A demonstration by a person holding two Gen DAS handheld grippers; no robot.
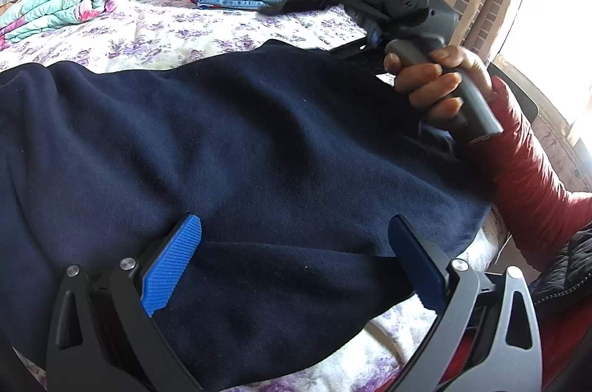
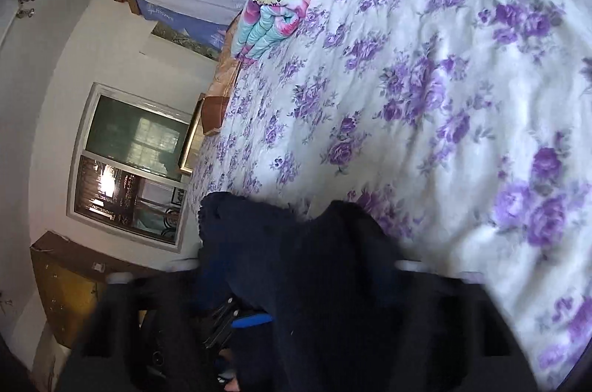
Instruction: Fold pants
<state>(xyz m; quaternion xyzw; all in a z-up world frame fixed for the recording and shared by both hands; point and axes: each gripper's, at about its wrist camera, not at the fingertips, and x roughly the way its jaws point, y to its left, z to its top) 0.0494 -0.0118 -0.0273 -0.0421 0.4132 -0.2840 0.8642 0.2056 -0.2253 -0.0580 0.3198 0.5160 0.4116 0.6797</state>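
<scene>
Jaws of the left gripper (image 1: 296,258) stand wide apart, holding nothing, over the navy pants (image 1: 236,147) spread on the flowered bed (image 1: 177,29). The right gripper (image 2: 296,295) is blurred; dark cloth covers its jaws, so their state is unclear.
</scene>
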